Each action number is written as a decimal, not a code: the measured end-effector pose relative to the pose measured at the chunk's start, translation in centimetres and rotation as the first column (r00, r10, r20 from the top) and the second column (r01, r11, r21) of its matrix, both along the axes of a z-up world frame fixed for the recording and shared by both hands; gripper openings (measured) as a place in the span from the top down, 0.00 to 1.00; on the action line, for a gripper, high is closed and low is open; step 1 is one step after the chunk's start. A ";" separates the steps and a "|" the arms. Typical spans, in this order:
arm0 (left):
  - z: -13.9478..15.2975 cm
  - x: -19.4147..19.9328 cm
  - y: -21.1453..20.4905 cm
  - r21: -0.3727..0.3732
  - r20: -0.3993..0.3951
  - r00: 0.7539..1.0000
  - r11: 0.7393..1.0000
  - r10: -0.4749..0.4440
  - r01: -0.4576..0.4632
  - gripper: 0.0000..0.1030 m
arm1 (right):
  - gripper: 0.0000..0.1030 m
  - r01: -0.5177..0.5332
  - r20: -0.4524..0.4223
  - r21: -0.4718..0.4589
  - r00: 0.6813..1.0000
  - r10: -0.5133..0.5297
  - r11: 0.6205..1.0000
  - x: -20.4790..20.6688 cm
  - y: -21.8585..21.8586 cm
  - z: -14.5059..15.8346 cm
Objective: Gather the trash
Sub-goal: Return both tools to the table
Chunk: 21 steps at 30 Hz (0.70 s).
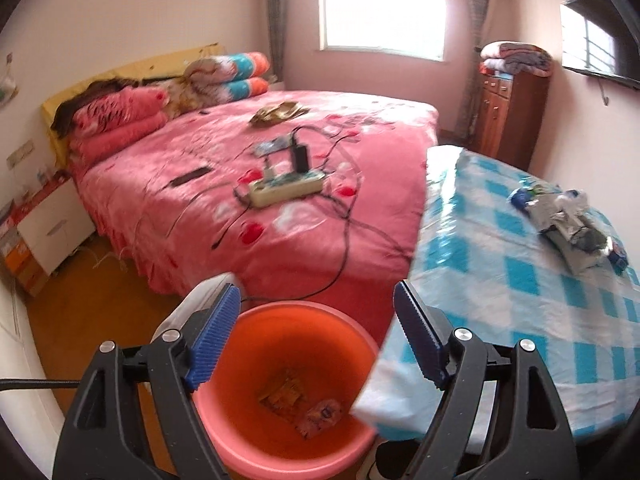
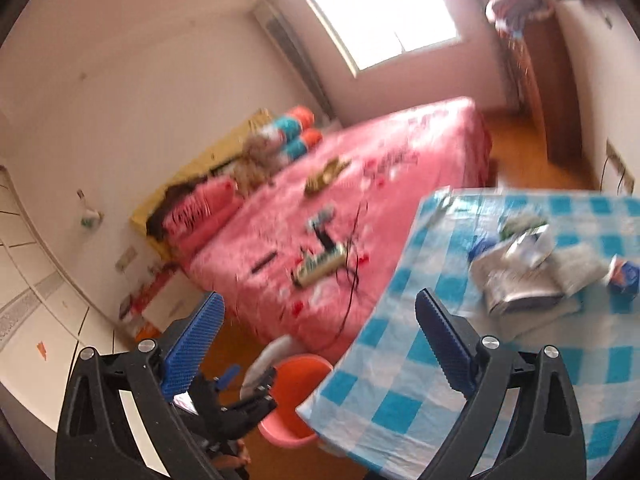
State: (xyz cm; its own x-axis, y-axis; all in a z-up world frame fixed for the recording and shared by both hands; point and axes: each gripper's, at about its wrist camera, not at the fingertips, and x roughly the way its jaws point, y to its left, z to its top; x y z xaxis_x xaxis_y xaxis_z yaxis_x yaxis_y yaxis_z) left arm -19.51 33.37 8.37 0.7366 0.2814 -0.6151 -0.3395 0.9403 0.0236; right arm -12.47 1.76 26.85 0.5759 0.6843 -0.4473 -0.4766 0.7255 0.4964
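Observation:
An orange bucket [image 1: 224, 432] stands on the floor between the bed and a table with a blue and white checked cloth [image 1: 500, 280]. Two crumpled wrappers [image 1: 284, 394] lie at its bottom. My left gripper [image 1: 316, 300] hangs open over the bucket with nothing between its blue pads. A heap of crumpled silver and white wrappers [image 1: 572, 224] sits on the cloth at the far right. In the right wrist view my right gripper [image 2: 320, 304] is open and empty, above the cloth's [image 2: 400, 400] near corner. The heap [image 2: 520, 276] lies ahead to its right, the bucket [image 2: 296, 376] below.
A pink bed [image 1: 280, 240] fills the middle, with a power strip and trailing cables [image 1: 286, 190] on it. A wooden cabinet [image 1: 508, 120] stands by the far wall. A white nightstand [image 1: 56, 228] is at the left.

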 end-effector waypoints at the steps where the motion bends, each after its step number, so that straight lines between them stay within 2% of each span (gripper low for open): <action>1: 0.3 0.2 -0.5 0.005 0.005 1.000 1.000 -0.011 0.011 0.22 | 0.07 0.007 0.013 0.010 1.000 -0.007 1.000 -0.4 -0.6 0.5; 4: 1.5 0.8 -2.6 0.033 0.019 0.999 0.998 -0.050 0.049 0.22 | 0.07 0.030 0.044 0.036 0.999 -0.031 0.999 -1.3 -2.8 1.9; 13: 3.4 2.3 -7.3 0.113 0.029 0.993 0.987 -0.116 0.112 0.20 | 0.07 0.109 0.072 0.088 0.991 -0.115 0.990 -2.9 -8.3 3.1; 21: 4.3 3.3 -11.0 0.128 0.032 0.981 0.974 -0.193 0.187 0.17 | 0.05 0.171 0.110 0.105 0.977 -0.183 0.980 -4.2 -11.4 3.7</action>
